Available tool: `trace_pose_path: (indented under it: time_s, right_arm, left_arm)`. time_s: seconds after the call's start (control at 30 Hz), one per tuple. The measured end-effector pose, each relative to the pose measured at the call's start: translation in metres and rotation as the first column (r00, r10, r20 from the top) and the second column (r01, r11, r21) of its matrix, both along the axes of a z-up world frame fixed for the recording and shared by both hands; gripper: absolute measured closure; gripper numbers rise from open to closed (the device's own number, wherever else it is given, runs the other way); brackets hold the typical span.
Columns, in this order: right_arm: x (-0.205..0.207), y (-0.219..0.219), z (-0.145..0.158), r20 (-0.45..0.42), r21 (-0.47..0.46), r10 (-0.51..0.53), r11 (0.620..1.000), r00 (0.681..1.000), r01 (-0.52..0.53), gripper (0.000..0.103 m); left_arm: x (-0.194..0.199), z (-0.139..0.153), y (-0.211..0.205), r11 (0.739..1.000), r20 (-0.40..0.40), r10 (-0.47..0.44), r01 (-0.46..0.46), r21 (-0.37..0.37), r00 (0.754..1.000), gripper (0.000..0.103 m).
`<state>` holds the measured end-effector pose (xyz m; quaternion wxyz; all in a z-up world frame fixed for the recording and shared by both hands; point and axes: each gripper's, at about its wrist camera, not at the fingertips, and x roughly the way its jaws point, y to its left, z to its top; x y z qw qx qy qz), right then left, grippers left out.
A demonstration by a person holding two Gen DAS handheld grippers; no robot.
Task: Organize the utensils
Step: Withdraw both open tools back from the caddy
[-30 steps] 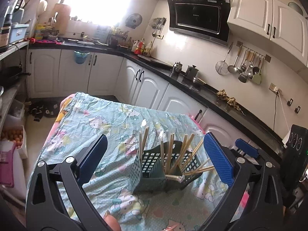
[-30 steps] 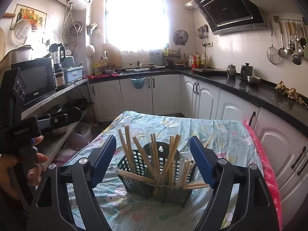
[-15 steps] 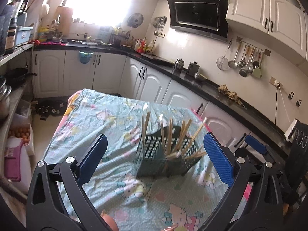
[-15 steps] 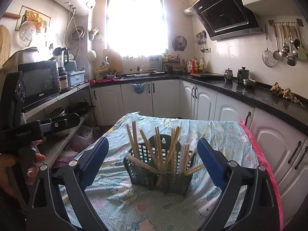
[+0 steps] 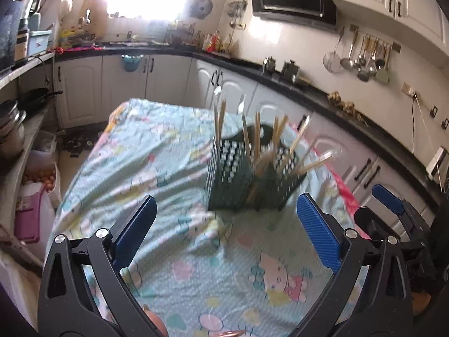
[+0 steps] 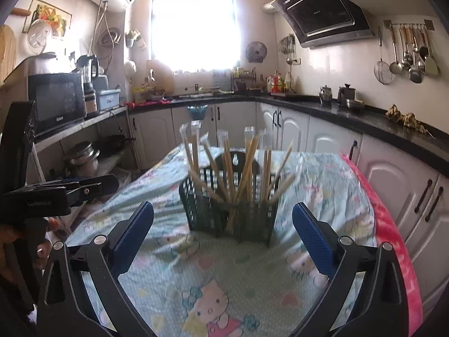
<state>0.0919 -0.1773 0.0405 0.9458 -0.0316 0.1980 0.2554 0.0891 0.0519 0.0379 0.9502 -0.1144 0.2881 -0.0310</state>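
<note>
Each handheld unit carries a black plastic frame with triangular cut-outs and silver screw heads at the finger pivots. The left gripper [image 5: 226, 220] has two fingers faced with blue ribbed pads [image 5: 318, 240]. The right gripper [image 6: 223, 227] is built identically, with matching blue pads [image 6: 311, 238]. At 9 o'clock in the right wrist view, the left unit's black body bears small grey lettering, illegible.

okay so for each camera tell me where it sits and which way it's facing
Left wrist: on the left hand-held gripper, looking over open jaws at the basket; the right hand-held gripper shows.
Right wrist: on the right gripper, open jaws framing the basket, window behind; a hand shows.
Shared: basket, chopsticks, tablecloth.
</note>
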Motion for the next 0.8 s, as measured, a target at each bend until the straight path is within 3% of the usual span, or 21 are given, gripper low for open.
trace_pose_path:
  time_s: [0.33,0.57,0.8]
  right_arm:
    - [-0.015,0.001,-0.044,0.000,-0.066,-0.045,0.997,0.999,0.045,0.007]
    - [-0.015,-0.013,-0.061,0.027,-0.052,-0.099,0.994,0.995,0.101,0.007]
    - [-0.031,-0.024,-0.059,0.151,0.022,-0.140,0.990,0.978,0.138,0.007]
  left_arm:
    - [-0.019,-0.040,-0.010,0.998,-0.031,0.038,-0.037,0.048,0.999,0.011]
    - [-0.032,-0.049,-0.016,0.993,0.050,0.071,-0.075,0.089,0.996,0.011]
    - [-0.040,-0.047,-0.019,0.991,0.140,0.086,-0.099,0.089,0.986,0.011]
